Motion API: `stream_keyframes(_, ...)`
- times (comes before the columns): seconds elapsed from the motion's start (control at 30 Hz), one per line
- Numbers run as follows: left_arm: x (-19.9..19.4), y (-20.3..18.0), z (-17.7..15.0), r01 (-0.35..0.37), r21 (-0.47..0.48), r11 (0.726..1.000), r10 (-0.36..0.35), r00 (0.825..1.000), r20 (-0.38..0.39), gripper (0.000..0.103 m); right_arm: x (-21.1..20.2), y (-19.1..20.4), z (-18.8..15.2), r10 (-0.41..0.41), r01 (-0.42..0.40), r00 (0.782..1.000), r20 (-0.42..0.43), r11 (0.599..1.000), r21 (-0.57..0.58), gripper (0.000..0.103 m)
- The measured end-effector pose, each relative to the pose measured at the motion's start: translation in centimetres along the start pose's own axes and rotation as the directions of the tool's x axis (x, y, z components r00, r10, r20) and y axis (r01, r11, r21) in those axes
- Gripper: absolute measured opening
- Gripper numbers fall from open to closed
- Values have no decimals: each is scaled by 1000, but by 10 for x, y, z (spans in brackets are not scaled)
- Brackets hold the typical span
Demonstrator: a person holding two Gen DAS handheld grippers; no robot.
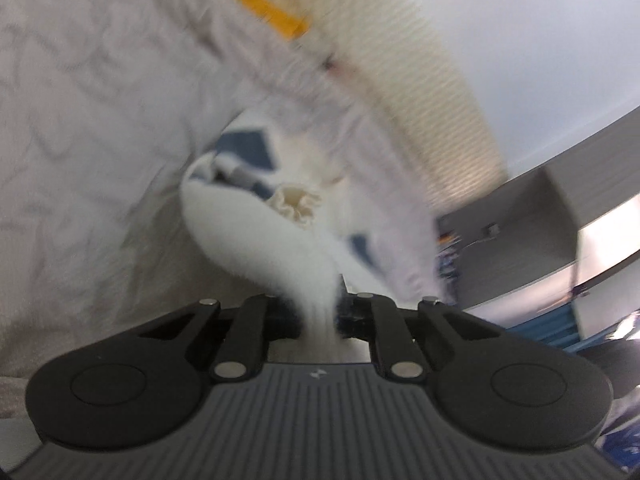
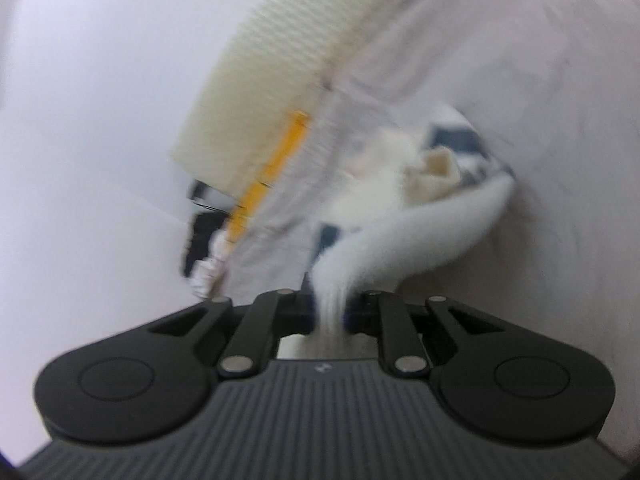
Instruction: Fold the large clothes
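Left wrist view: the left gripper (image 1: 318,316) has its fingers closed tight on a gathered fold of the white garment (image 1: 256,236), the cloth pinched into a narrow neck right between them. From that pinch the garment swells out ahead of the gripper and runs back to a bunched heap with dark blue patches (image 1: 248,152) and a cream ruffled piece (image 1: 298,204), which sits just beyond the white fold. All of it lies over a pale wrinkled sheet (image 1: 80,112), probably a bed; a ribbed cream panel (image 1: 432,92) and a yellow strip (image 1: 264,0) lie past the garment. The picture is smeared, so finer detail of the hem cannot be read.

Right wrist view: the right gripper (image 2: 330,312) is likewise clamped on a twisted rope of the same white garment (image 2: 420,232), which curves away to the right of the fingers toward the blue and cream bunch (image 2: 436,172). The ribbed panel (image 2: 280,64) stands beyond and left of the garment.

The step in hand looks like lifting the garment by two held points to open it out. To do that well, I would keep both pinches firm, since each holds only a thin gather that could slip, and draw the grippers apart as they go so the cloth between them pulls flat rather than hanging twisted. The right-hand rope looks wound on itself; letting it untwist before laying down would spare a crooked fold. Lift until the bunch clears the sheet, then lay it down smoothly.
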State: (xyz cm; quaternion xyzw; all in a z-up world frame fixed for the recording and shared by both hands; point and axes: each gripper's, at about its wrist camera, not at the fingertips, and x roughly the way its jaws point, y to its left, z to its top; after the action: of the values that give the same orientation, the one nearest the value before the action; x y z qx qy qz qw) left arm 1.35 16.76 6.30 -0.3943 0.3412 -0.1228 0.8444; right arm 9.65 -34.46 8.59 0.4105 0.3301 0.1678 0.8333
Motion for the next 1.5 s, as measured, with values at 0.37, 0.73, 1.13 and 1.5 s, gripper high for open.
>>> stream_keyframes(0.37,-117,-30,-60,124,56,991,-126,992,31,14,-94,32,-47,95,-92,995,24,992,-84,16)
stream_keyframes(0.73,22,-28,-16,32,29,999,-36,989,142,14,16,-40,-1,-33,14,995,89,978,210,18)
stream_keyframes(1.13,217,14,48,-32,-15,999,35,971,238,14,140,-152,42,-52,6,992,118,931,365,19)
stream_keyframes(1.5,299,84,79,-151,-26,988,153,968,200,14,225,-197,58,-35,20,999,33,933,360,19)
